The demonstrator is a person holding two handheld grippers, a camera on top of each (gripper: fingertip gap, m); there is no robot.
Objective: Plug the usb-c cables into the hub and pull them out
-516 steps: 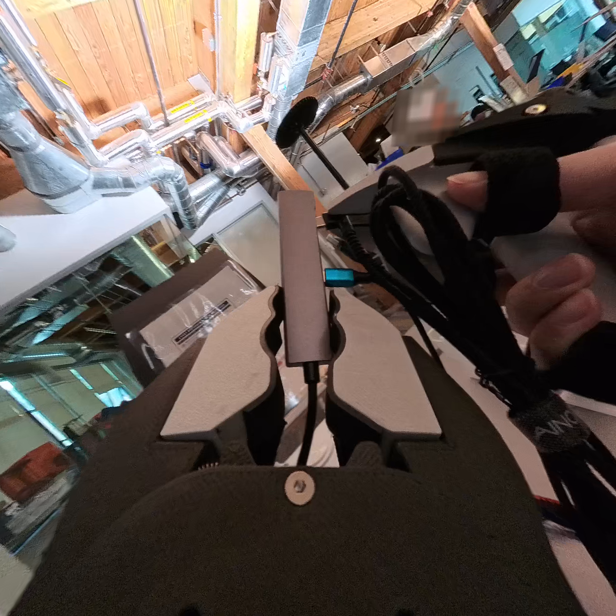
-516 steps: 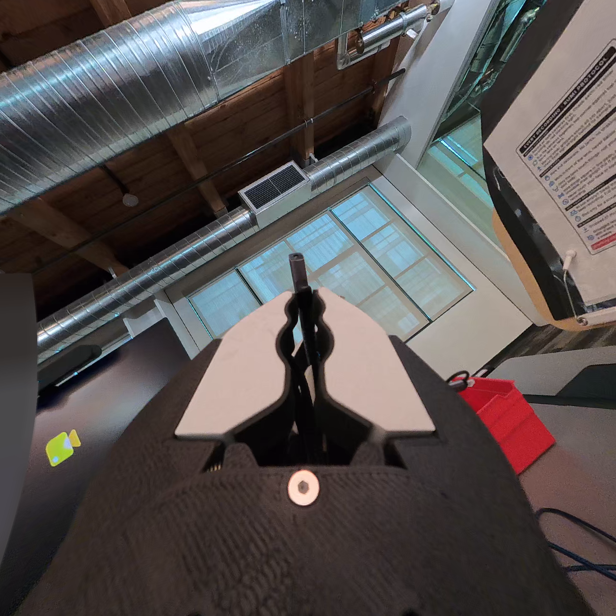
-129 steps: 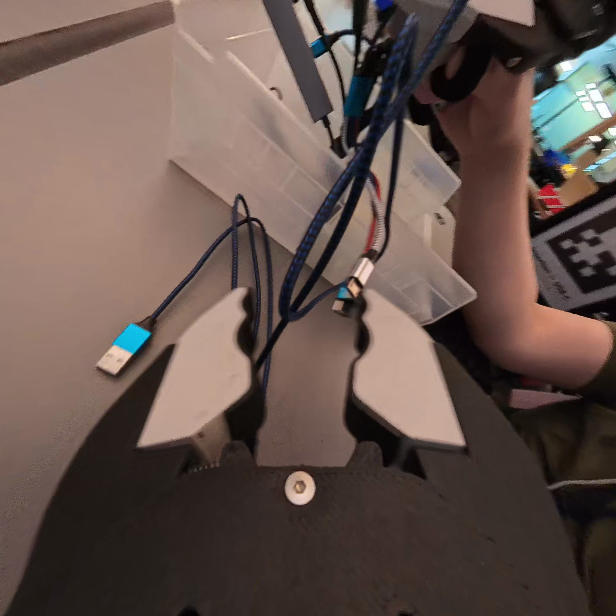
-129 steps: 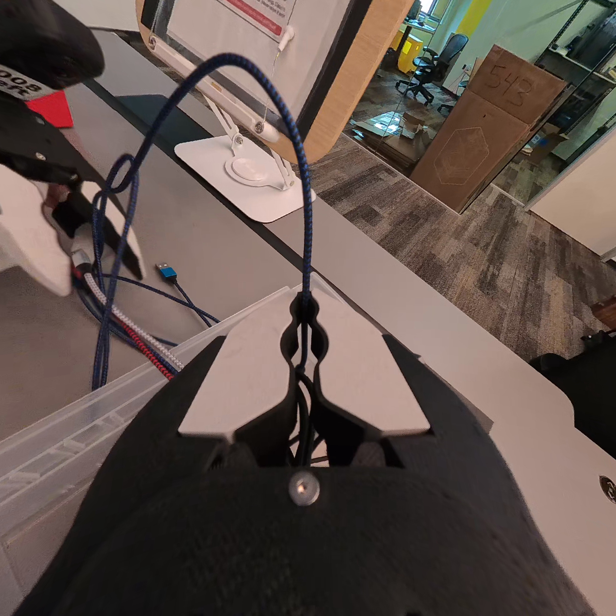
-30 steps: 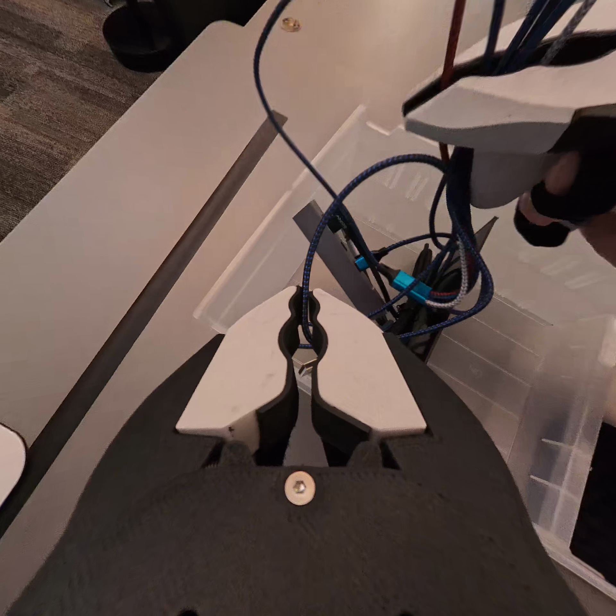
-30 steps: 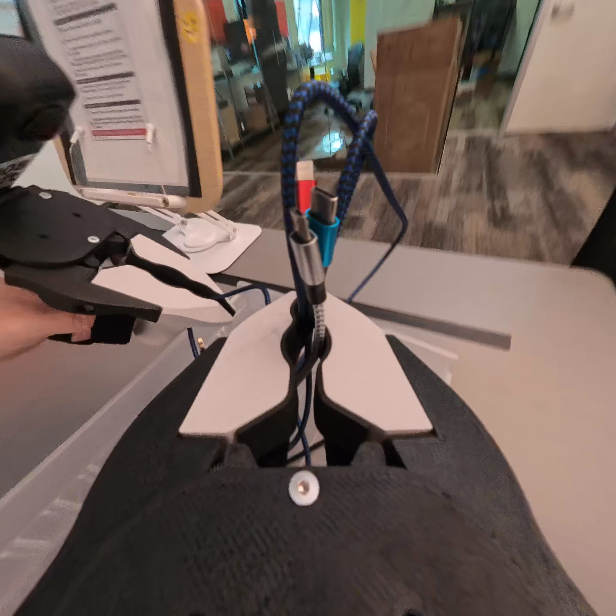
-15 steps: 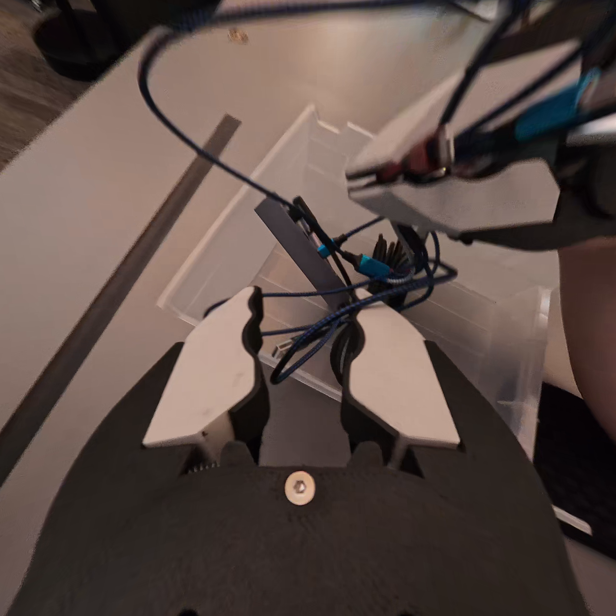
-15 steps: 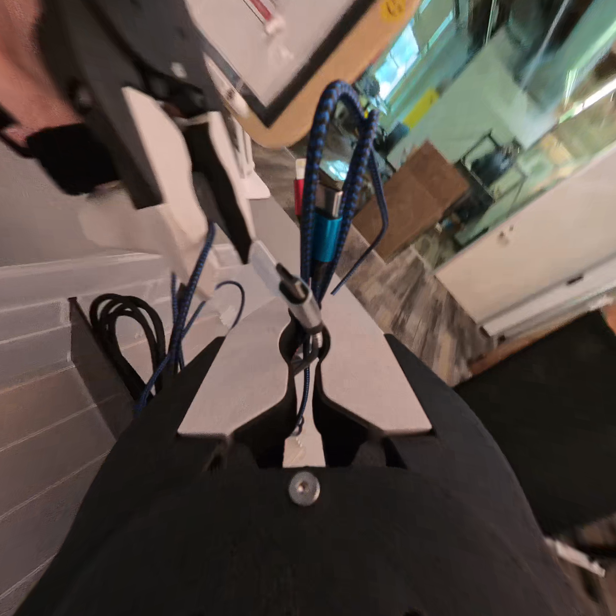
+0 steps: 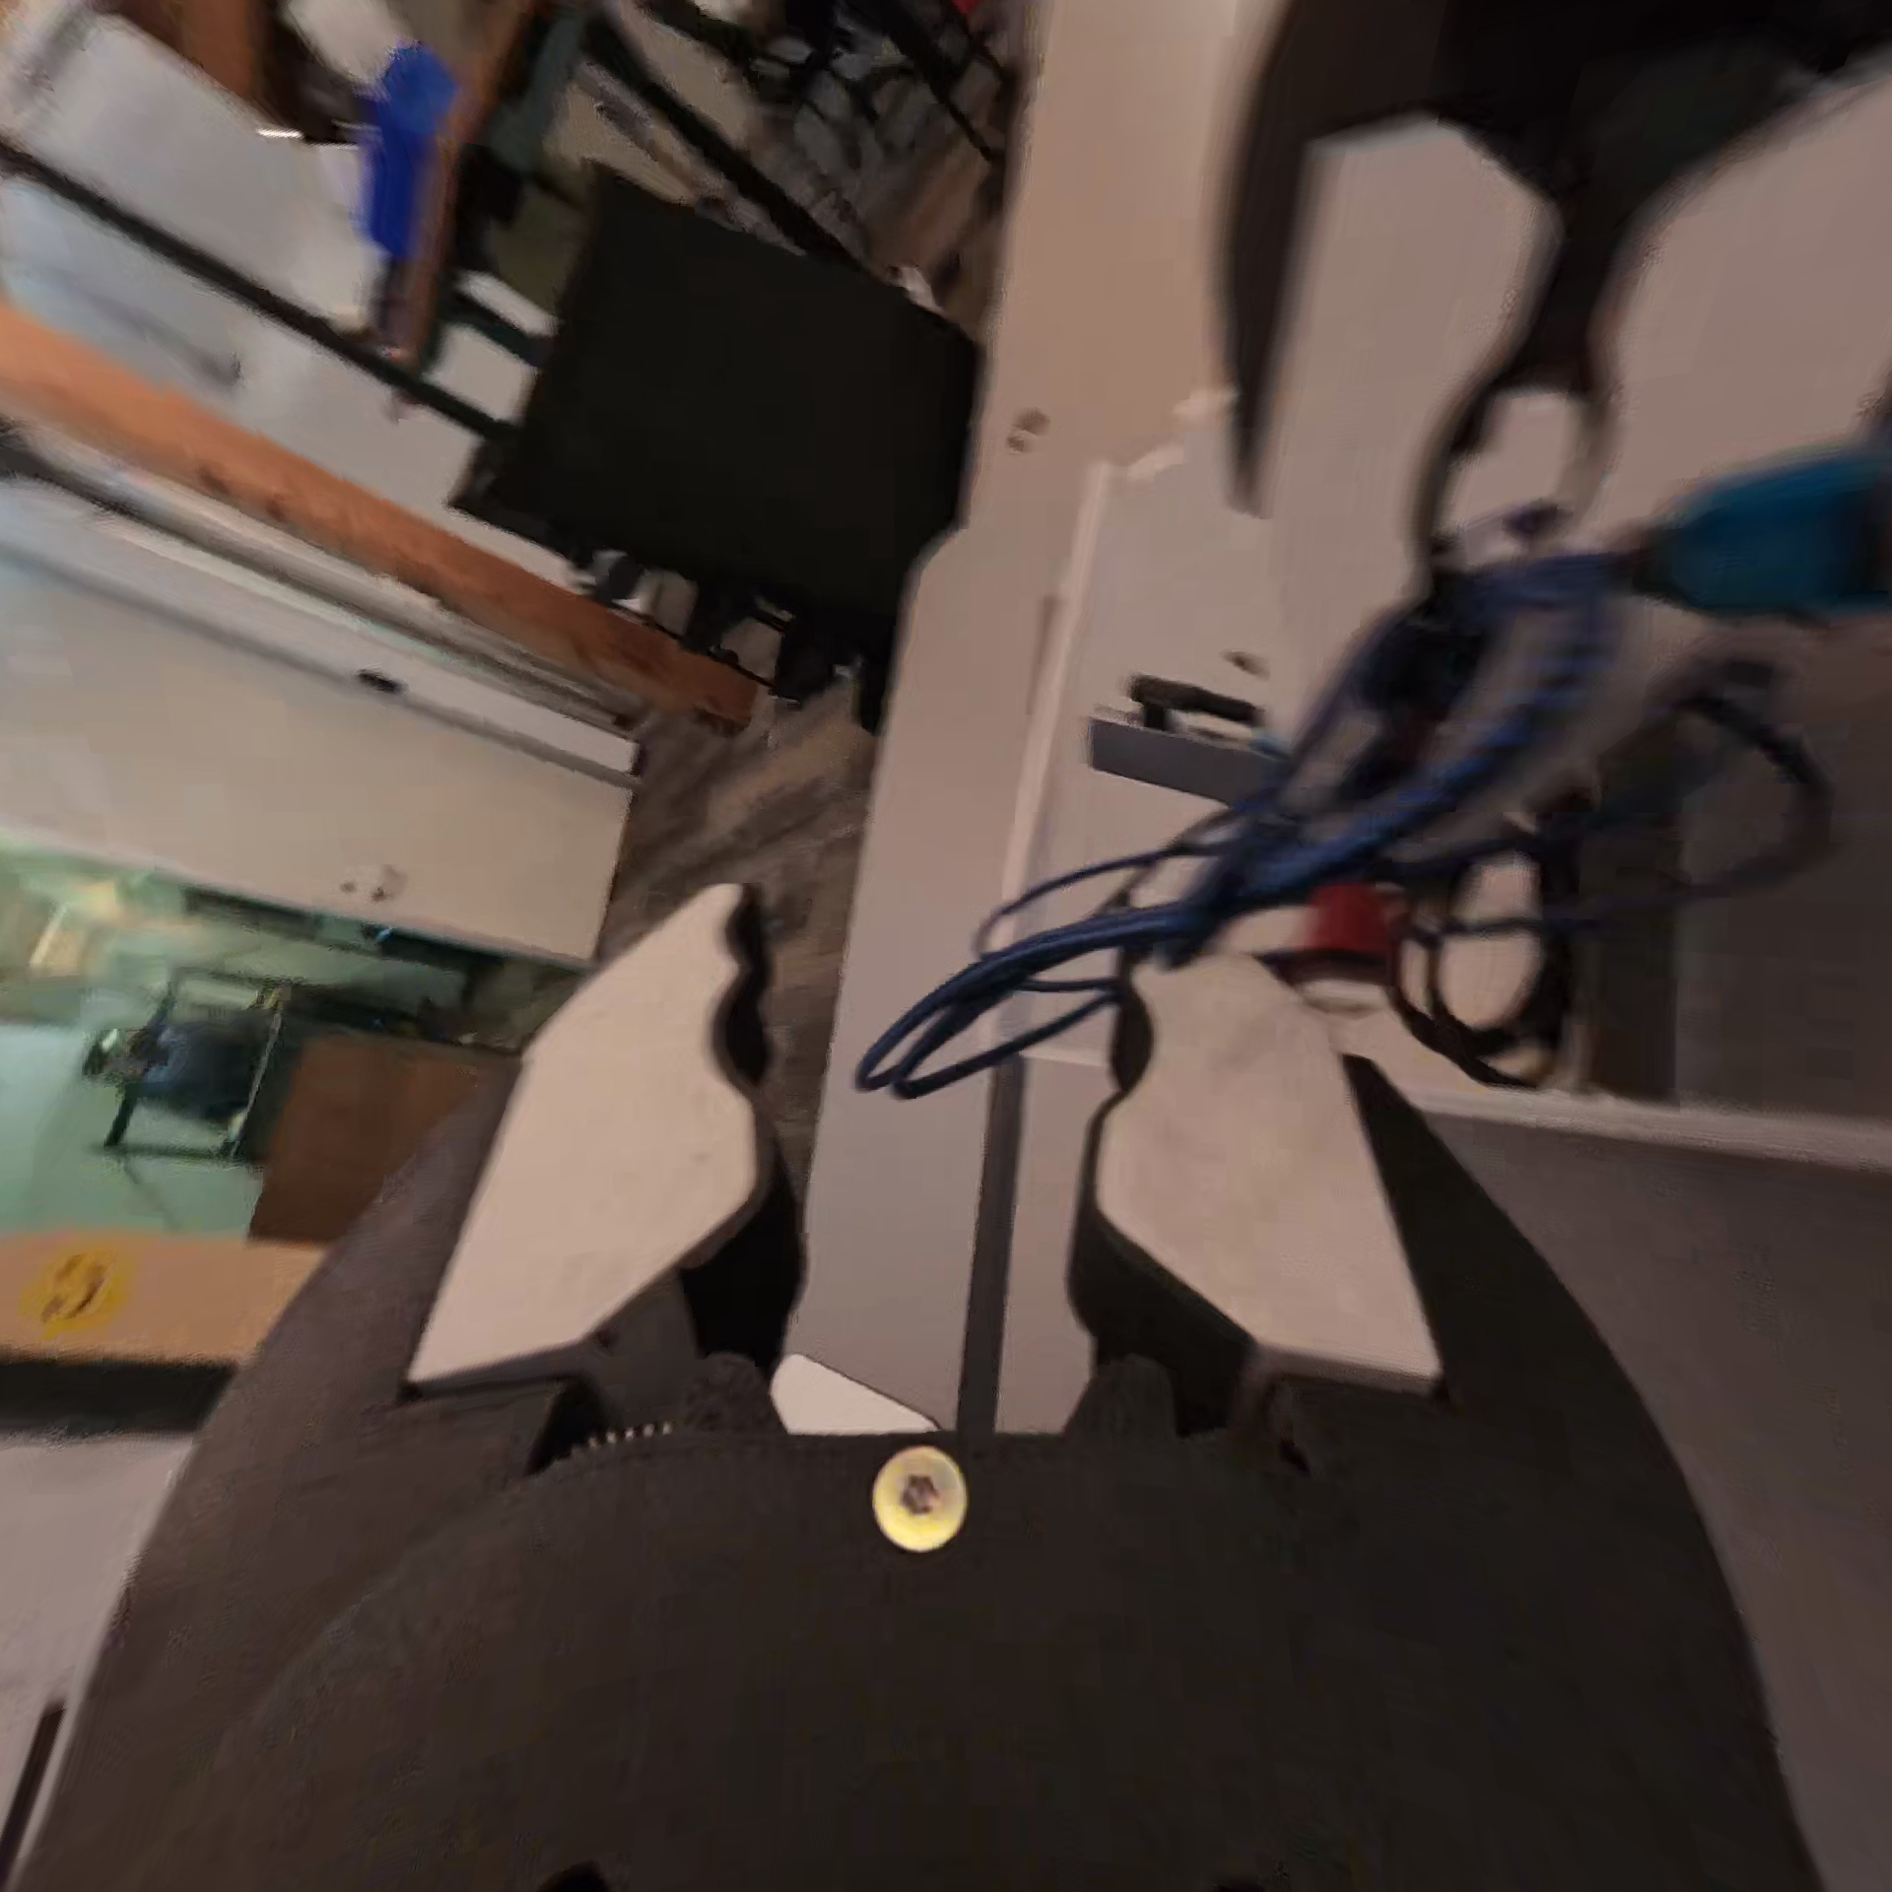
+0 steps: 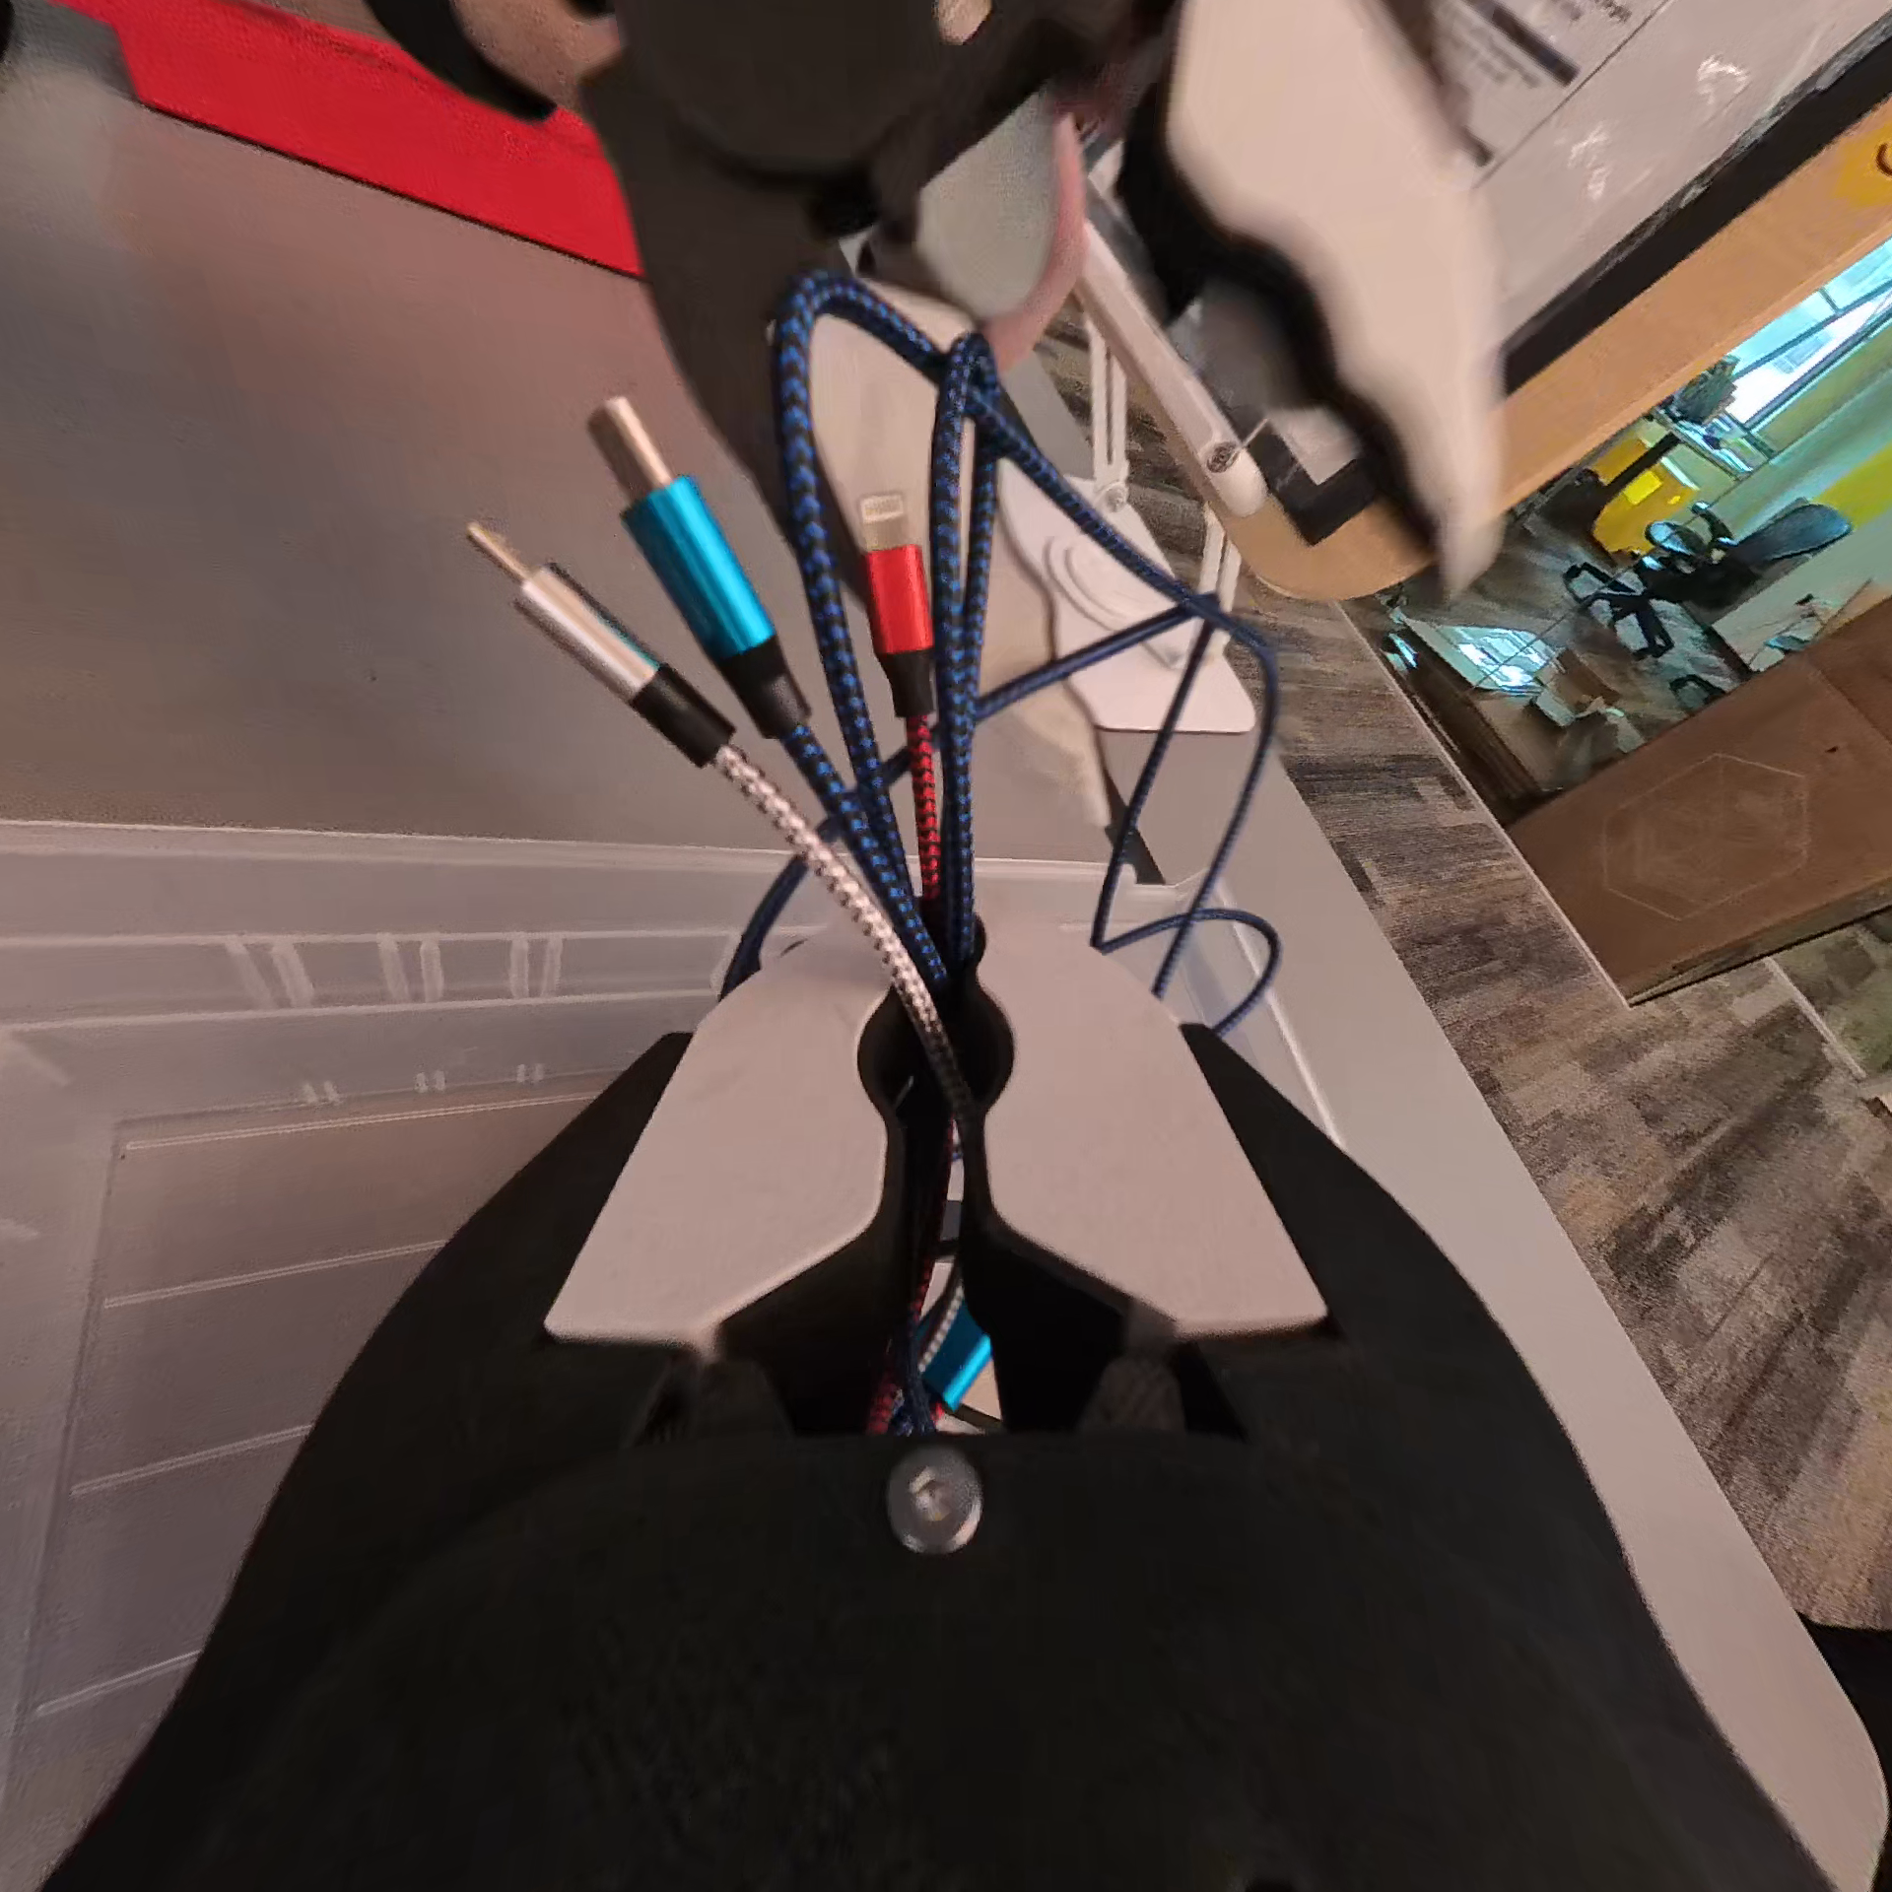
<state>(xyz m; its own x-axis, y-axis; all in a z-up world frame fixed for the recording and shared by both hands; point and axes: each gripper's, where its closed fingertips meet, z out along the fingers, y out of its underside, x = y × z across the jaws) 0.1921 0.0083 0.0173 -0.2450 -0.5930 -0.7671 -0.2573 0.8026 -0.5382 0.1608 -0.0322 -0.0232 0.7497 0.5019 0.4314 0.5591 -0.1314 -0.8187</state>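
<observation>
Left wrist view: the left claw (image 9: 937, 1008) is seen wide open, with nothing held between its fingers. A loop of blue cable (image 9: 983, 1024) is seen in the gap without being gripped. The hub (image 9: 1177, 753), a grey bar, is found ahead and to the right of the fingers, its long axis lying across the view; much is blurred. The right claw (image 9: 1515, 430) is seen beyond it, at upper right.

Right wrist view: the right claw (image 10: 947, 983) is seen closed on a bundle of cables (image 10: 901, 819). The plugs (image 10: 696, 573) are pointed forward and away from the fingers, fanned slightly leftward, their long axes running along the claw. A clear bin (image 10: 307, 973) is seen to the left. The hub is not seen here; the open left claw is judged nearer to it.
</observation>
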